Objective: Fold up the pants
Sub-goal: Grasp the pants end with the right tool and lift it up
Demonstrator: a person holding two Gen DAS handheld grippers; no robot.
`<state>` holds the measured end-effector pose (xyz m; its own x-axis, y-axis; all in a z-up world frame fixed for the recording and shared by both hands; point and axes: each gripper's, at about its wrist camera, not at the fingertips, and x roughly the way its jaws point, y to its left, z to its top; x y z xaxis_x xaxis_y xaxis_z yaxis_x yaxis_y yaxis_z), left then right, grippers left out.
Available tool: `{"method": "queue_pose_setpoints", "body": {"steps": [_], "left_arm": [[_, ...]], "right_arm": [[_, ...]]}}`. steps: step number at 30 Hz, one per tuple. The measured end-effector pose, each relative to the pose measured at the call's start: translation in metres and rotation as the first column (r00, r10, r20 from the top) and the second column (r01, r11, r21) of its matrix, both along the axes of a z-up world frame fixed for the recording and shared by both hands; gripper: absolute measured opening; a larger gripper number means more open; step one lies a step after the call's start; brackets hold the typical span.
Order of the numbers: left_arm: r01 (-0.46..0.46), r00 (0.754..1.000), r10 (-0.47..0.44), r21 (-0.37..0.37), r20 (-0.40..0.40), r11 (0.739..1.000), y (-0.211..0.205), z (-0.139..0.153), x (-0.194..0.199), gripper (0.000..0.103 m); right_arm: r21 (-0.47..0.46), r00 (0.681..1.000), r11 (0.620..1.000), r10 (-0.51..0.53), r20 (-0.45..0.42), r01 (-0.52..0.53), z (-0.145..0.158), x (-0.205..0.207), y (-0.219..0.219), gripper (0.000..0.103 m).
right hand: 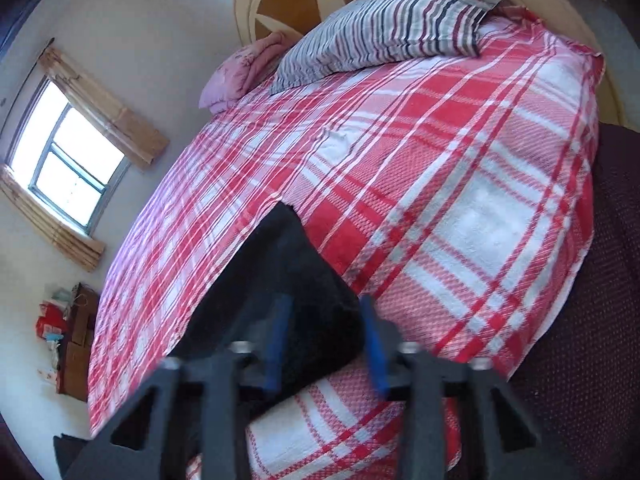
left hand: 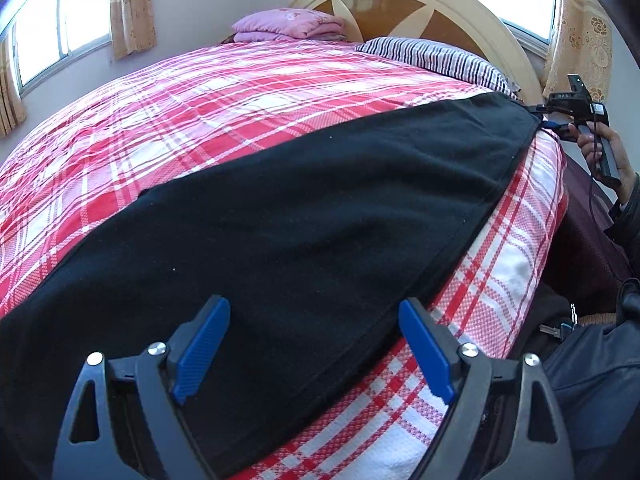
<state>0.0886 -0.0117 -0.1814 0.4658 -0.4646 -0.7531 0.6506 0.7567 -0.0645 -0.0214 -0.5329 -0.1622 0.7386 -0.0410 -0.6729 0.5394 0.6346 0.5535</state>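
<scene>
Because your left gripper (left hand: 314, 344) hangs wide open over the soft black pants (left hand: 280, 232), your right gripper (right hand: 326, 344), at two o'clock, looks half open around their corner, not clearly pinching, on the red checked bedspread (right hand: 460, 184).

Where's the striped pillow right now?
Striped pillow lies at the head of the bed, against the headboard, right of the pink blanket, beyond the black pants.

No text, label, brand or number can be read in either view. In the left wrist view, a small pale marking sits on the black body of the right hand-held gripper (left hand: 554, 120) at the upper right of the frame, but its characters are too small to make out. In the right wrist view, the red packages (right hand: 50, 322) at the lower left are too blurred to show any print.
</scene>
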Motion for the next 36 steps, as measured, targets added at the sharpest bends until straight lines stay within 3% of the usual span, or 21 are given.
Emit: {"method": "queue_pose_setpoints", "body": {"steps": [1,5,12,17,22,27,33,36], "left_arm": [[0.0,1.0,0.0,-0.002,-0.001,1.0,0.001,0.0,0.0,0.089],[0.003,1.0,-0.003,-0.002,0.001,1.0,0.001,0.0,0.0,0.089],[0.003,1.0,-0.003,-0.002,-0.004,1.0,0.0,0.0,0.0,0.089],[0.001,1.0,-0.001,-0.011,-0.014,1.0,0.001,0.003,0.001,0.089],[-0.018,1.0,0.018,-0.027,-0.018,0.999,0.008,0.008,0.004,0.089],[-0.052,0.999,0.052,-0.054,-0.008,0.997,0.021,0.017,0.008,0.089],[-0.084,0.996,0.083,-0.075,-0.007,0.994,0.033,0.022,0.016,0.089],[-0.092,0.996,0.092,-0.081,-0.008,0.992,0.037,0.023,0.019,0.089]], "right_arm": [[0.021,1.0,1.0,0.007,0.013,-0.007,-0.002,0.0,-0.001,0.014],[0.016,0.999,1.0,0.01,0.044,-0.011,0.001,-0.002,0.001,0.011],[-0.153,0.988,0.985,0.095,0.123,-0.076,0.049,0.0,0.04,0.01],[-0.264,0.961,0.946,0.231,0.151,-0.186,0.088,0.022,0.087,0.01],[-0.356,0.907,0.876,0.396,0.145,-0.326,0.117,0.053,0.152,0.01],[-0.411,0.84,0.793,0.532,0.106,-0.45,0.125,0.083,0.218,0.009],[-0.435,0.742,0.68,0.669,0.039,-0.59,0.108,0.117,0.299,0.009],[-0.436,0.687,0.614,0.727,-0.014,-0.658,0.086,0.129,0.34,0.009]]}}
